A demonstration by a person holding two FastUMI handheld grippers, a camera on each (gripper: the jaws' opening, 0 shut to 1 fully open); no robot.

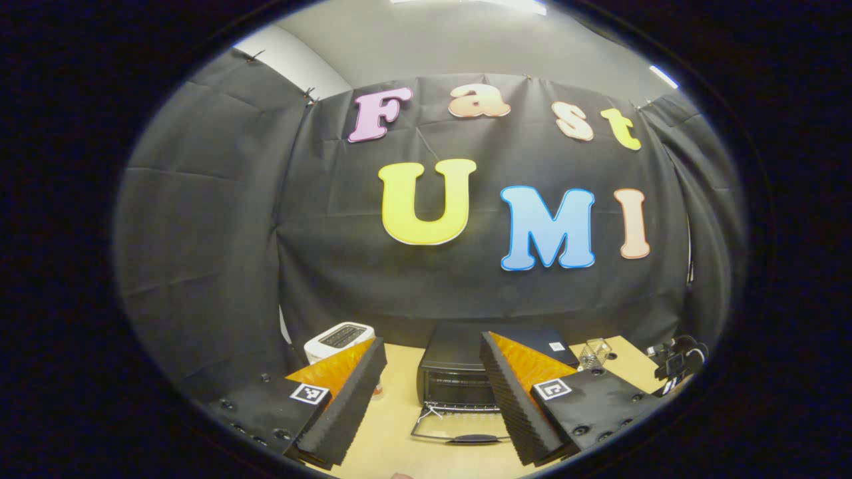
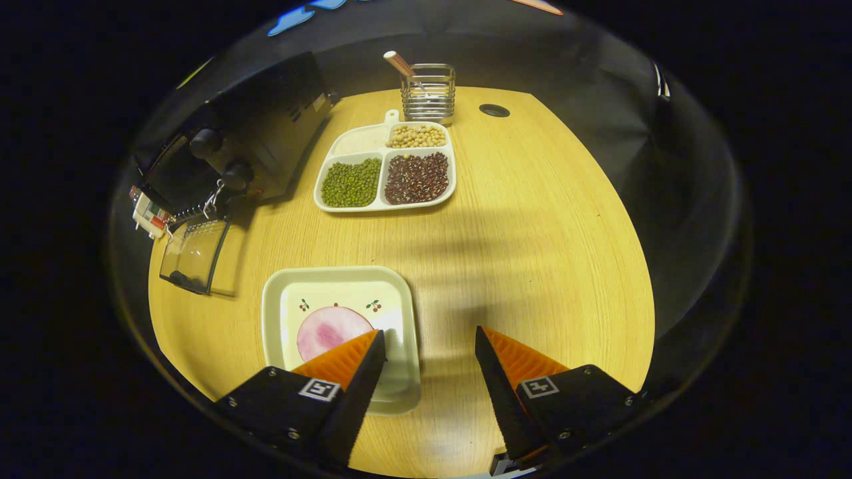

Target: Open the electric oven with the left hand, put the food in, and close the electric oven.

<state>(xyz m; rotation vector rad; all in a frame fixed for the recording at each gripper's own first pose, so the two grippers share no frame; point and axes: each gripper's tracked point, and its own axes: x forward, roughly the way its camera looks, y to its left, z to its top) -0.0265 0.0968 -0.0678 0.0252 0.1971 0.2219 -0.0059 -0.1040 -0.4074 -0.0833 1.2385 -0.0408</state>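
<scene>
The black electric oven (image 1: 459,382) stands ahead on the wooden table (image 1: 393,416), its glass door (image 1: 459,426) folded down flat toward me. My left gripper (image 1: 432,340) hovers open in front of it, holding nothing. In the right gripper view the oven (image 2: 259,126) is at the upper left with its door (image 2: 196,253) lying open. A round pink slice of food (image 2: 329,330) rests on a square cream plate (image 2: 339,276). My right gripper (image 2: 430,336) is open above the plate's right edge, with one finger over the plate and the other over bare table.
A white toaster (image 1: 338,339) stands left of the oven. A divided tray of beans (image 2: 386,169) and a wire holder (image 2: 429,90) with a stick in it sit at the back of the table (image 2: 546,239). The table edge curves close on the right.
</scene>
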